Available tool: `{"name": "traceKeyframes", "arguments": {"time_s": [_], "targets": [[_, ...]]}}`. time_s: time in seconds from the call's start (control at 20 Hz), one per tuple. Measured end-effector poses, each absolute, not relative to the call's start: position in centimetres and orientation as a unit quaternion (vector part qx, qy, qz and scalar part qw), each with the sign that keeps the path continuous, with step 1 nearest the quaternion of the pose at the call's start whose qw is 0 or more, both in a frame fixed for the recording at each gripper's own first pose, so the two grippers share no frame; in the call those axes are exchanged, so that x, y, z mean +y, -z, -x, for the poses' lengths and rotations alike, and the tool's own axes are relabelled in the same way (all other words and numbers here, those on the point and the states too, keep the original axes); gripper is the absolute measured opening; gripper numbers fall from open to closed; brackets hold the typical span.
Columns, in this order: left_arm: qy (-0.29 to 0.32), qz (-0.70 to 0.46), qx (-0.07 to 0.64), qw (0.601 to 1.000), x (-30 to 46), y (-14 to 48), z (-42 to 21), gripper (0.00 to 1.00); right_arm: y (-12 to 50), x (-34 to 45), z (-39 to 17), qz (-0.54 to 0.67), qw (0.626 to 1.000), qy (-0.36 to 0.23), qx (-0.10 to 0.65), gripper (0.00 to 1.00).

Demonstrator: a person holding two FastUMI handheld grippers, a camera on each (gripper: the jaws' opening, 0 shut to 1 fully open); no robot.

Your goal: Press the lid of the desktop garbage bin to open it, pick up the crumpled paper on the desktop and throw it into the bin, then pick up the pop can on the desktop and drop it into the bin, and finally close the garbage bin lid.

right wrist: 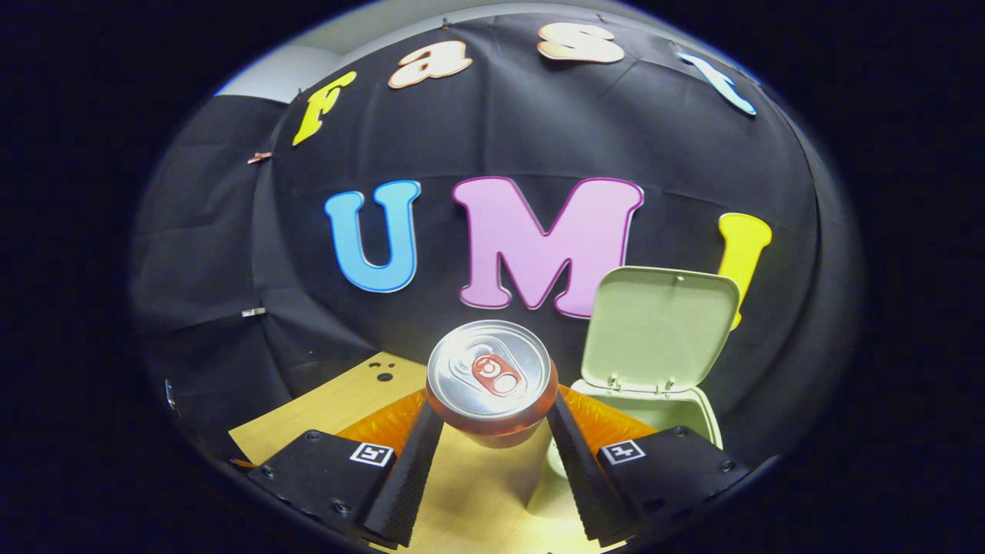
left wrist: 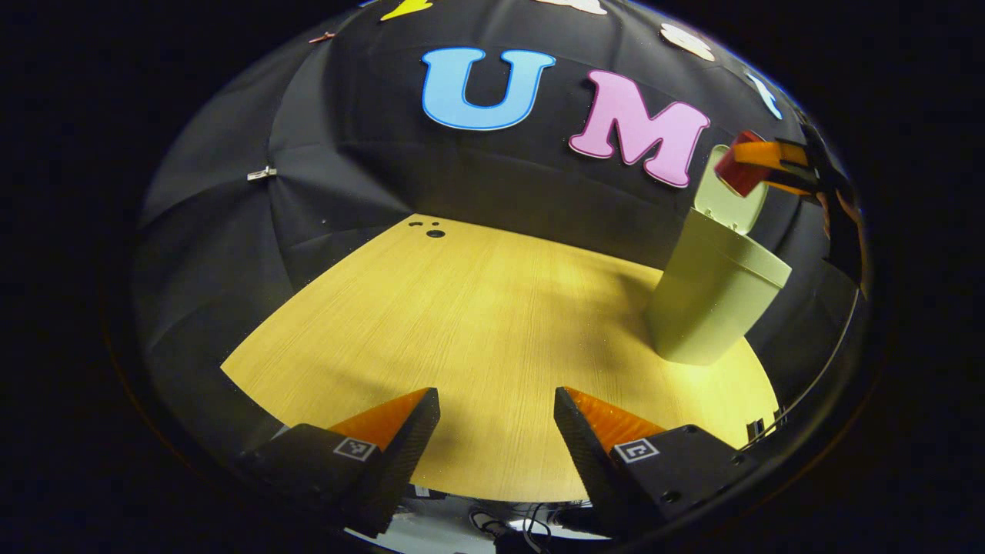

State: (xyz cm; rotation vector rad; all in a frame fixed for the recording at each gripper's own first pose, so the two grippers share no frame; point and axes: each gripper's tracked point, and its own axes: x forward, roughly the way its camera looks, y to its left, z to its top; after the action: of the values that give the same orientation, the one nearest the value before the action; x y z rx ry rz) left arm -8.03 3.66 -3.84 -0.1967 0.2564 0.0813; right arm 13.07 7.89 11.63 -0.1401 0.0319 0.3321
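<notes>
The pop can (right wrist: pixel 492 382) sits clamped between the right tongs' (right wrist: pixel 492 427) fingers, its long axis running toward the camera, silver top and pull tab facing the lens; no brand is readable. Just right of and beyond those tongs stands the bin (right wrist: pixel 677 408), lid (right wrist: pixel 658 327) raised upright. The left tongs (left wrist: pixel 496 419) hang spread and empty over the wooden desktop (left wrist: pixel 477 323), the bin (left wrist: pixel 712 296) ahead to their right.
</notes>
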Motion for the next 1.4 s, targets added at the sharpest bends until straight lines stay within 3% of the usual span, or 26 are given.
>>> {"name": "traceKeyframes", "arguments": {"time_s": [0.35,0.65,1.2,1.3,1.4], "targets": [[-0.071,0.116,0.103,0.985,2.6,0.5,4.1,0.96,-12.0,0.1,-18.2,0.047,0.992,-0.116,0.029,0.82],[-0.06,0.105,0.125,0.985,-0.7,0.5,1.1,0.96,-8.1,-4.7,-21.4,0.039,0.993,-0.088,0.066,0.82],[-0.022,0.096,0.143,0.985,-3.9,0.3,-2.2,0.96,-4.9,-5.8,-23.1,0.048,0.991,-0.069,0.101,0.84],[-0.024,0.1,0.145,0.984,-3.5,0.6,-2.0,0.96,-5.5,-5.8,-23.2,0.046,0.993,-0.06,0.09,0.92],[-0.029,0.107,0.147,0.983,-2.9,0.9,-1.6,0.96,-6.7,-5.8,-22.9,0.04,0.995,-0.052,0.071,0.94]]}}
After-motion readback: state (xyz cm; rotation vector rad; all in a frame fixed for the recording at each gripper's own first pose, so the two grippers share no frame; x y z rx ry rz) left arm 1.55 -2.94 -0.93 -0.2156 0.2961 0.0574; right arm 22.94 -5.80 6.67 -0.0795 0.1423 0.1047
